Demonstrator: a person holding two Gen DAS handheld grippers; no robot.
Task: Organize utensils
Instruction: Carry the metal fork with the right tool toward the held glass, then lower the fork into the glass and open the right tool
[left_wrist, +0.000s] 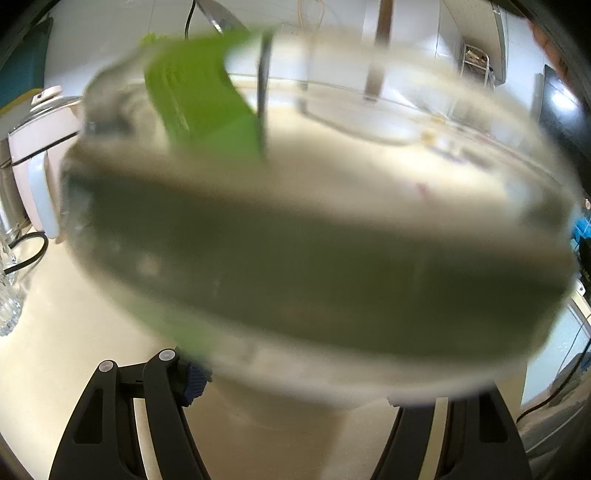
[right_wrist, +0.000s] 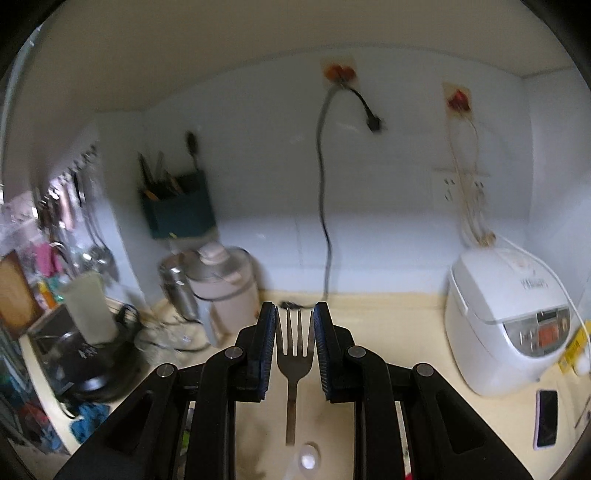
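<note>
A metal fork (right_wrist: 294, 354) sits pinched between the narrowly parted jaws of the right gripper (right_wrist: 294, 347), tines pointing ahead, above the cream bench (right_wrist: 399, 332) with a white rice cooker (right_wrist: 509, 325) off to the jaws' right. The left gripper (left_wrist: 295, 384) has its jaws spread wide around a clear container (left_wrist: 317, 236) that fills its view, a green utensil (left_wrist: 199, 96) standing inside. The fork appears mid-carry; the next move likely calls for lining it over the container's mouth before letting go.

left view close-up, right view toward wall (right_wrist: 388, 184)
</note>
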